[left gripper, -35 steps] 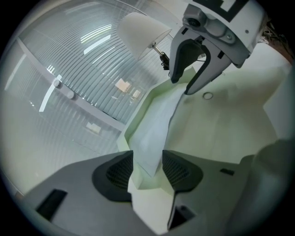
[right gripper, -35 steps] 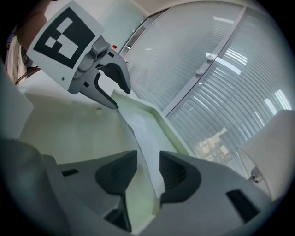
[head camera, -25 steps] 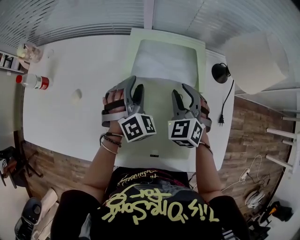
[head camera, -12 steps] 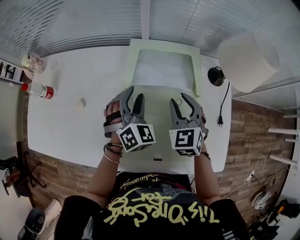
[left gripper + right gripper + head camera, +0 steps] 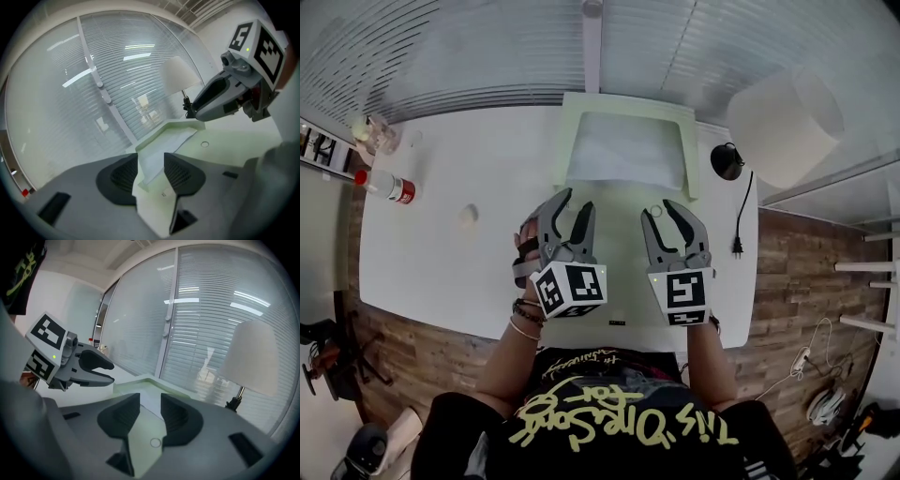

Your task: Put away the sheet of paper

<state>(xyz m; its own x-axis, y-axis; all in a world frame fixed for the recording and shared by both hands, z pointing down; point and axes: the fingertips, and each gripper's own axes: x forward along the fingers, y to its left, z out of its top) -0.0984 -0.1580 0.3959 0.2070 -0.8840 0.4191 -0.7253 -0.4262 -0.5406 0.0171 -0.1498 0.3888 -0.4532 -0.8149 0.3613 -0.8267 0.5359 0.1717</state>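
Note:
A white sheet of paper (image 5: 623, 148) lies flat on the far part of a pale green folder (image 5: 694, 141) on the white table (image 5: 459, 272). Both grippers hover side by side on the near side of the sheet, pointing at it and clear of it. My left gripper (image 5: 577, 201) is open; its jaws have just been closing slightly with nothing between them. My right gripper (image 5: 660, 210) is open and empty too. In the left gripper view the paper (image 5: 164, 144) shows past the left gripper (image 5: 151, 158), with the right gripper (image 5: 220, 96) alongside. The right gripper (image 5: 150, 399) frames bare green folder (image 5: 140, 437).
A white-shaded lamp (image 5: 783, 112) with a black base (image 5: 727, 159) stands at the far right, its cord and plug (image 5: 738, 246) trailing on the table. A red-capped bottle (image 5: 389, 187), a jar (image 5: 370, 131) and a small pale object (image 5: 469, 214) sit at the left. Window blinds lie beyond the table.
Both grippers have drawn back from the paper toward the person and risen, rolling so that their marker cubes face up more squarely. The paper has stayed put.

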